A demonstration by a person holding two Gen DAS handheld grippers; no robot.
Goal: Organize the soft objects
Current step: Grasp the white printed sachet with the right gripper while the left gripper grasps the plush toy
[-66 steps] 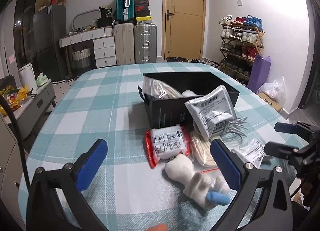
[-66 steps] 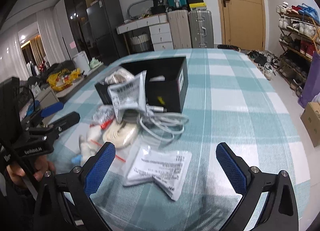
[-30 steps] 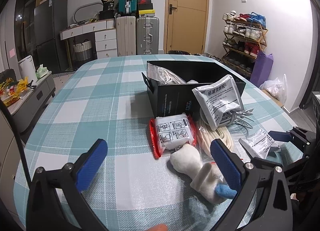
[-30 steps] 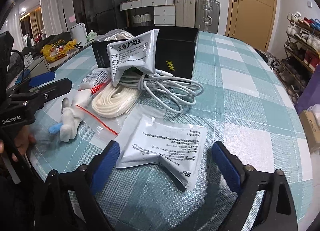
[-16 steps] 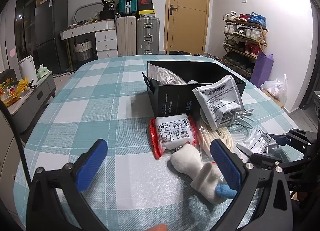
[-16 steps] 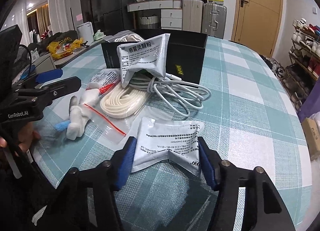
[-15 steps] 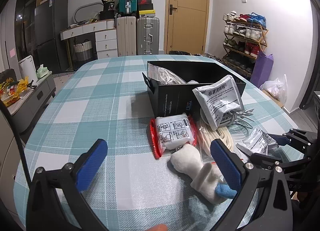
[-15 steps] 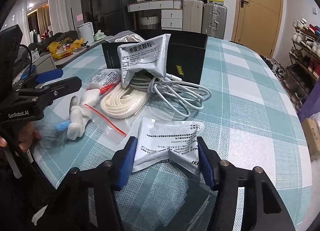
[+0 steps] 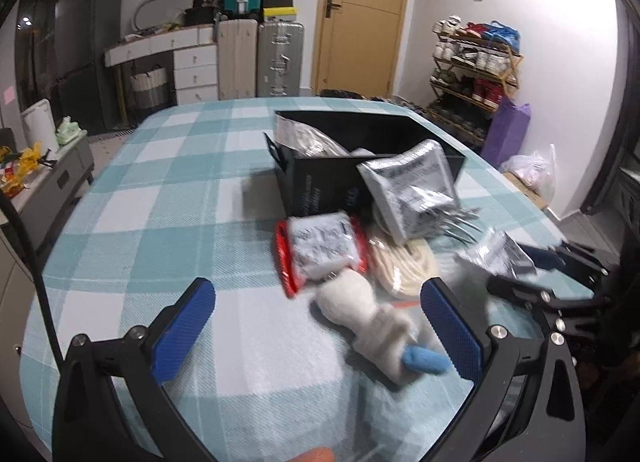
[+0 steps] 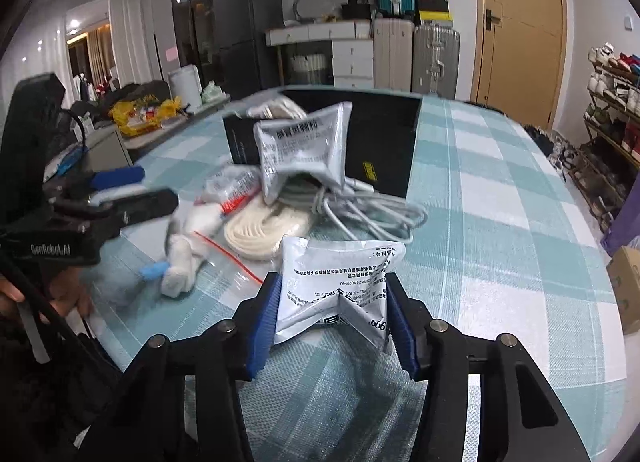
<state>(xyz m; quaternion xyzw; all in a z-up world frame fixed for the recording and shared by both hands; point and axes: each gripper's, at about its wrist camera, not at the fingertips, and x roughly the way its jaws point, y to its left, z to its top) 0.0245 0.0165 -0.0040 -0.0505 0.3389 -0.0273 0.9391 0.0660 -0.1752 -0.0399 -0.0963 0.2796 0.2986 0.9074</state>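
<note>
A: Task thing first?
B: Flat silver foil sachet with black print [image 10: 336, 282], pinched between the blue pads of the right gripper [image 10: 334, 316]. Jaws closing on it from both sides; pack buckled into a fold in the middle, so pads press already.

A: Where relative to the black open-top cardboard box [image 10: 380, 134]?
B: Near side of the box, apart from it, just above the teal-and-white checked tablecloth [image 10: 500, 222]. Looks lifted at the front edge, likely so it can go into the box.

A: What's between?
B: A coil of white charging cable [image 10: 360, 206], and a second silver foil pouch [image 10: 304, 150] leaning upright on the box's front wall. Left of the cable: cream rope bundle in a clear zip bag [image 10: 264, 228], then a red-edged white printed pack [image 9: 320, 250].

A: Left gripper [image 9: 320, 326]?
B: Wide apart, empty. Hovers over the white plush toy with a blue tip [image 9: 380, 326], which lies between its pads untouched. Probably next pick. Box already holds a clear bag.
</note>
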